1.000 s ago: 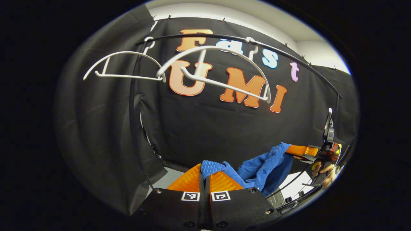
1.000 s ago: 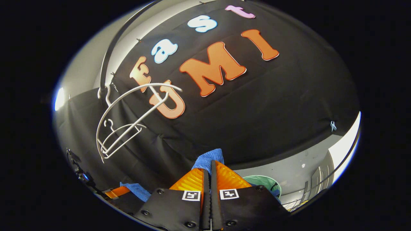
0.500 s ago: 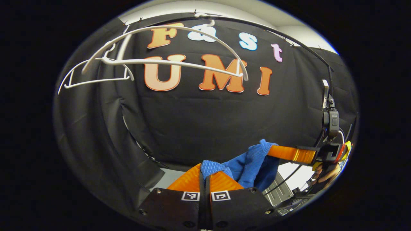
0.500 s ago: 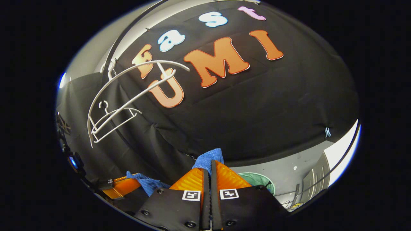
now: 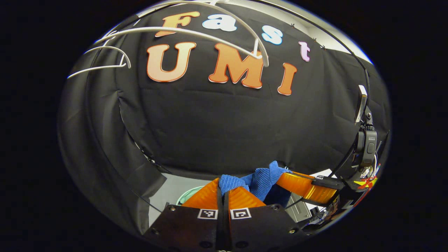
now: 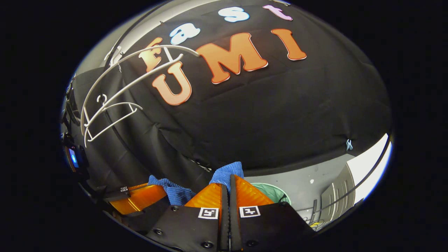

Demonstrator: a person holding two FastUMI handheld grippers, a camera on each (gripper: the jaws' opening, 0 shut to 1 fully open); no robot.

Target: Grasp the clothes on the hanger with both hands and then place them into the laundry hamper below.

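Left gripper point(image 5: 222, 187) clamped on blue garment point(image 5: 260, 178); right gripper point(image 6: 226, 183) clamped on its other end, close beside it. Garment off the white hangers point(image 5: 182, 33), above green hamper point(image 6: 271, 191) on the floor. Hangers up on the rail point(image 5: 350, 57).

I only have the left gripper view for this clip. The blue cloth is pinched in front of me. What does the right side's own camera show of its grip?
Observer: In the right gripper view, the right hand-held gripper is shut, with a fold of the blue cloth poking up between its fingers.
Operator: And the hamper from there?
Observer: The green hamper stands on the grey floor, just right of those fingers, mouth open.
Operator: Where am I in that view?
Observer: The left hand-held gripper sits low on the left, its tip in a bunch of the same cloth.
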